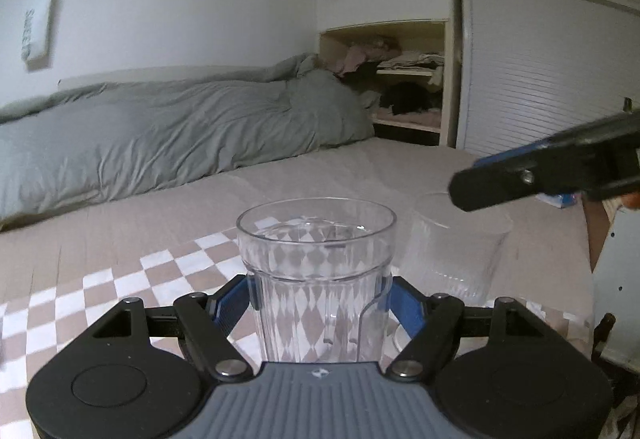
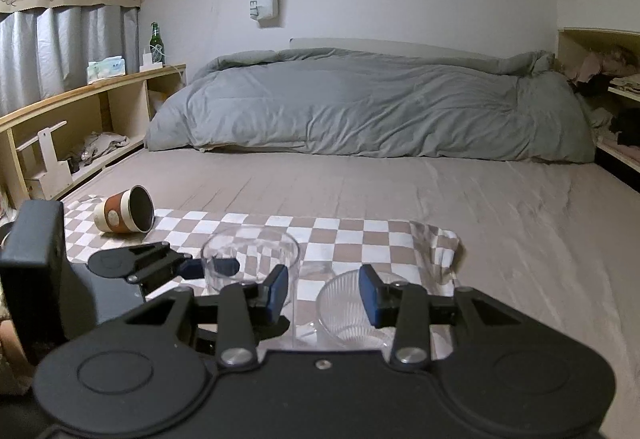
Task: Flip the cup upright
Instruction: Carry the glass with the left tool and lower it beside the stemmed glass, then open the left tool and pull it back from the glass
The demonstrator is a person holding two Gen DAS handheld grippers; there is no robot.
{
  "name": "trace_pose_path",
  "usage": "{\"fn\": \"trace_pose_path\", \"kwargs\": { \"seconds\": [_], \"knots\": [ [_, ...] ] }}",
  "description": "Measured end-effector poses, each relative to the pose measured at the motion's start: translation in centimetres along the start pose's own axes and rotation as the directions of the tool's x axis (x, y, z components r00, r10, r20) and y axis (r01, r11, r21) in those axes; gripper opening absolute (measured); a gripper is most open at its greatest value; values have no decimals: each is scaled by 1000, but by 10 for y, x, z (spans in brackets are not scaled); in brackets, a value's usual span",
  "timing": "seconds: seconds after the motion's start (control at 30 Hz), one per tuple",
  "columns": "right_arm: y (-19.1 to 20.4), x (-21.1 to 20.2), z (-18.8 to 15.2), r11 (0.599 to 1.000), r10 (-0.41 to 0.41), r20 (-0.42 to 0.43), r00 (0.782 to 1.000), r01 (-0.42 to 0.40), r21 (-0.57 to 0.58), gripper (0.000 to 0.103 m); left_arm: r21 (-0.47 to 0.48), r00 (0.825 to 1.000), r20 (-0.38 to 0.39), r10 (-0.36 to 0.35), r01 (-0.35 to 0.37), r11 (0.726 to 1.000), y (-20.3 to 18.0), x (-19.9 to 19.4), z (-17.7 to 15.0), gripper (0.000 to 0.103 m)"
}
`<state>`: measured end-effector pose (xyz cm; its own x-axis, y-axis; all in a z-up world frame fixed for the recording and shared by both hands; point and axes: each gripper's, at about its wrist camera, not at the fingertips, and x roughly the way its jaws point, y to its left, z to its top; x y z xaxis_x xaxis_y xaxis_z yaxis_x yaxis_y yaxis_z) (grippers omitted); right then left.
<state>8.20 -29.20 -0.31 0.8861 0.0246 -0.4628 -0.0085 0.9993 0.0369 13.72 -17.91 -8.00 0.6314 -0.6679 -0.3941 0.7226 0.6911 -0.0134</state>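
Observation:
A tall clear diamond-pattern tumbler [image 1: 316, 271] stands upright on the checkered cloth [image 1: 96, 295], and my left gripper [image 1: 318, 299] is shut on its sides. It also shows in the right wrist view [image 2: 250, 259]. A shorter ribbed clear glass [image 1: 452, 243] stands upright just to its right. In the right wrist view my right gripper [image 2: 323, 293] is open and empty, just above that ribbed glass [image 2: 346, 309]. A brown and white paper cup [image 2: 125, 210] lies on its side at the far left of the cloth.
The cloth [image 2: 360, 235] lies on a bed with a beige sheet [image 2: 500, 223]. A grey duvet [image 2: 360, 103] is bunched along the far wall. A wooden shelf unit [image 2: 80, 119] runs along the left, open shelves with clothes [image 1: 404, 79] on the right.

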Motion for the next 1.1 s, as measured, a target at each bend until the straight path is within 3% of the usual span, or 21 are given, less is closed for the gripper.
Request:
{"fn": "trace_pose_path", "kwargs": {
  "seconds": [0.13,0.27,0.43,0.6,0.77,1.1],
  "knots": [
    [2,0,-1,1000,4,-2,1000,-4,2,40,13,999,-32,24,-24,1000,1,-2,3,89],
    [3,1,-1,1000,4,-7,1000,-4,8,40,-25,994,-112,-6,3,1000,6,-3,11,97],
    [5,-1,-1,1000,3,-8,1000,-3,15,41,-45,991,-137,0,-7,999,12,-15,15,100],
    [10,-10,-2,1000,-12,4,1000,12,21,56,-49,987,-154,45,-53,997,16,-39,19,100],
    [21,-28,-2,999,-27,32,999,26,28,73,-59,985,-122,123,-131,990,18,-77,24,103],
    [46,-60,-16,996,-85,67,994,84,18,98,-116,940,-97,328,-337,934,20,-155,21,103]
  ]
}}
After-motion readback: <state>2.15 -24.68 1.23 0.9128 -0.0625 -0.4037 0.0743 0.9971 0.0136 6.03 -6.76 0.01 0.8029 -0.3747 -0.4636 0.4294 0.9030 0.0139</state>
